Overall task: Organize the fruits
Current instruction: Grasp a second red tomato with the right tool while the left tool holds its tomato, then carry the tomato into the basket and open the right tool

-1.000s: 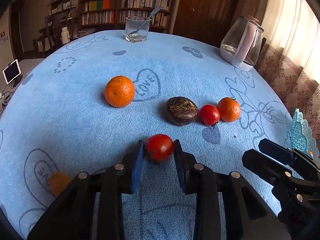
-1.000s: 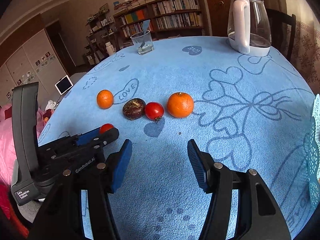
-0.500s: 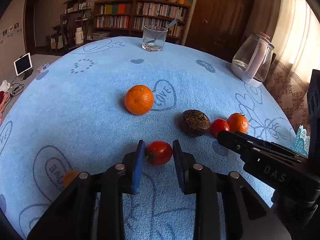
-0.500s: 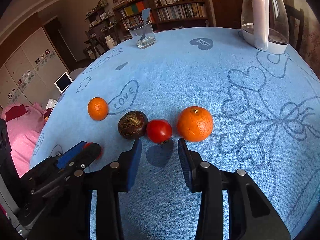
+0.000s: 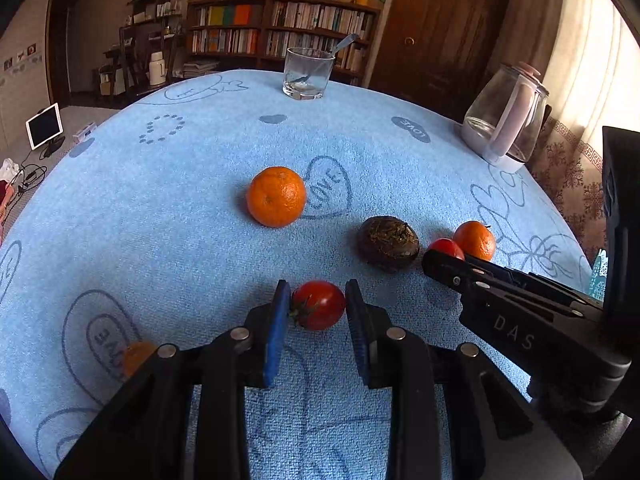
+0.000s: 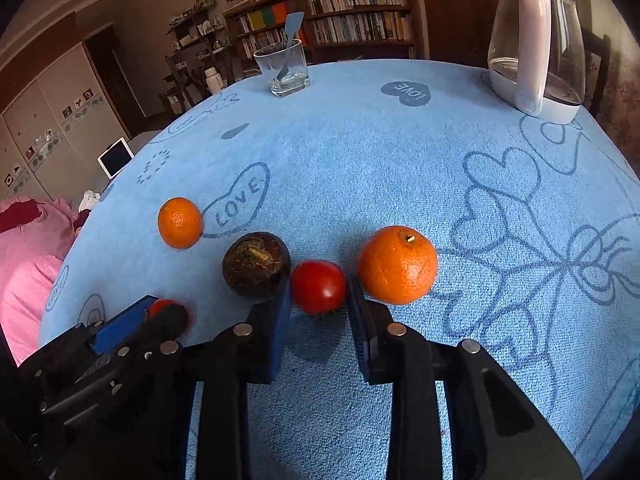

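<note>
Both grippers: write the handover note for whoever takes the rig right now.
Left gripper: shut on a tomato resting on the blue tablecloth.
Right gripper: its fingers have just closed on a second tomato, wedged between the dark brown fruit and the large orange.
A smaller orange sits apart, beside a LOVE heart. Another orange fruit is half hidden behind the left gripper.
Done: both tomatoes gripped, neither lifted.
Left: all the sorting.
</note>
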A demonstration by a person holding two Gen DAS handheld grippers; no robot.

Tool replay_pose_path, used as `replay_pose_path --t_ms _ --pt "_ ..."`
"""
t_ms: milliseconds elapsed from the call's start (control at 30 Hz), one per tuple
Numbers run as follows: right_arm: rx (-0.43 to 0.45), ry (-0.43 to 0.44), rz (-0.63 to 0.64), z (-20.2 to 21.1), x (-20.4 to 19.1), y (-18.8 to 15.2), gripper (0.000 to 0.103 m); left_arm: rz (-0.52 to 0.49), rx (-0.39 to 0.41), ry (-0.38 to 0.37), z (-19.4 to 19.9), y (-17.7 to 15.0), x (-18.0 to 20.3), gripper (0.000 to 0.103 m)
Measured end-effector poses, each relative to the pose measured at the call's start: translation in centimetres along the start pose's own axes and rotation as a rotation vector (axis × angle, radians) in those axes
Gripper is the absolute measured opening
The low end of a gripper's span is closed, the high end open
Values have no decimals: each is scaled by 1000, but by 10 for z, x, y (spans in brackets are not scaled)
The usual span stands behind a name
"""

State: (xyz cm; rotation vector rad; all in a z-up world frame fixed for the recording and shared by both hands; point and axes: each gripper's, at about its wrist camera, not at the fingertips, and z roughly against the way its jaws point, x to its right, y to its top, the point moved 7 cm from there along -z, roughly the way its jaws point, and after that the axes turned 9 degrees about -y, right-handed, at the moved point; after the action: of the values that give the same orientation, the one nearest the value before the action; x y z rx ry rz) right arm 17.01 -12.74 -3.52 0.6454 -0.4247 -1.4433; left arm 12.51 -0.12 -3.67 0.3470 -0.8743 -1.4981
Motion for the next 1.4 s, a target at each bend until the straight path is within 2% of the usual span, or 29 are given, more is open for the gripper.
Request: replay_pose_path --t_ms 267,533,967,1267,1300,1333,1400 --pt "30 12 -34 29 7 -13 29 -2 1 0 0 0 0 29" --pt "92 -11 -105 70 35 -22 29 -26 16 -4 3 2 6 29" --pt "203 -164 -285 139 132 -34 29 -43 22 -4 4 2 8 29" --pt "215 -255 -413 158 193 -54 29 -58 31 -16 6 1 13 29" --pt "213 -264 -426 158 197 -56 33 -61 31 -20 6 1 13 29" --pt "214 -268 -442 159 201 -58 45 -62 31 -25 7 0 14 29" --pt "228 -282 -469 162 208 -61 51 -64 30 -35 8 0 15 29"
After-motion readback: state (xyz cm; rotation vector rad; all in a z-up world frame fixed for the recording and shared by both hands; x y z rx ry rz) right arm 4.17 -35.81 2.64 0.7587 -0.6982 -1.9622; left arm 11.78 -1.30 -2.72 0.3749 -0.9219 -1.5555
